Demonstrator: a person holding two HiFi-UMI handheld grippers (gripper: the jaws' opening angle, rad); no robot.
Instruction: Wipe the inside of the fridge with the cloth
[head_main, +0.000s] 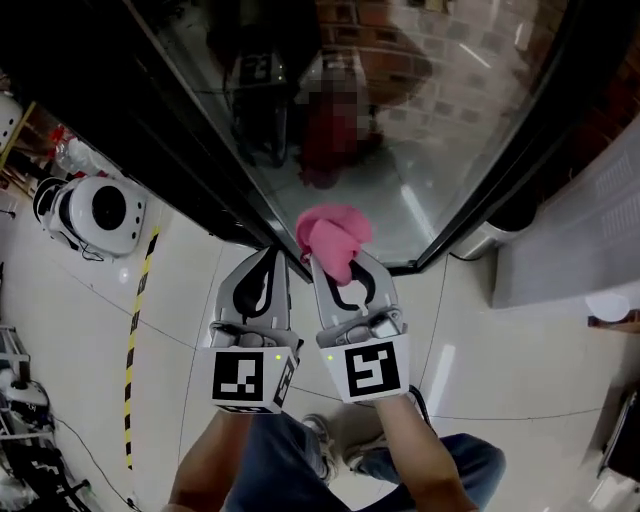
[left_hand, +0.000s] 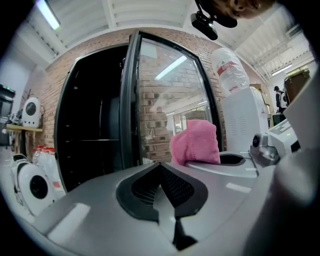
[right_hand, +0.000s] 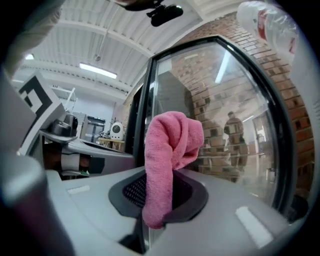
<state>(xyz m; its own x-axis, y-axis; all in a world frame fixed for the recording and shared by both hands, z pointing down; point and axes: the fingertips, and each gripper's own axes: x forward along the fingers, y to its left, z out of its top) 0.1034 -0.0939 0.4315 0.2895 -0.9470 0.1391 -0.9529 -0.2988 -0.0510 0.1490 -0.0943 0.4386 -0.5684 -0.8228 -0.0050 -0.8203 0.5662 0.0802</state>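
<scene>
In the head view my right gripper (head_main: 336, 268) is shut on a pink cloth (head_main: 333, 240), which bunches up above the jaws. My left gripper (head_main: 268, 258) is right beside it, shut and holding nothing. Both point at the bottom corner of the fridge's glass door (head_main: 400, 120), which reflects brick. The left gripper view shows its jaws pressed together at the left gripper (left_hand: 161, 172), the cloth (left_hand: 195, 142) to their right, and the dark fridge interior (left_hand: 90, 125) left of the door frame (left_hand: 131, 100). In the right gripper view the cloth (right_hand: 170, 150) hangs from the right gripper (right_hand: 150, 205), with the door (right_hand: 225, 125) close ahead.
A white rounded machine (head_main: 100, 210) stands on the tiled floor at the left, beside yellow-black floor tape (head_main: 140, 330). A white water dispenser (left_hand: 242, 120) with a bottle on top stands right of the fridge. My legs in jeans (head_main: 300, 465) are below the grippers.
</scene>
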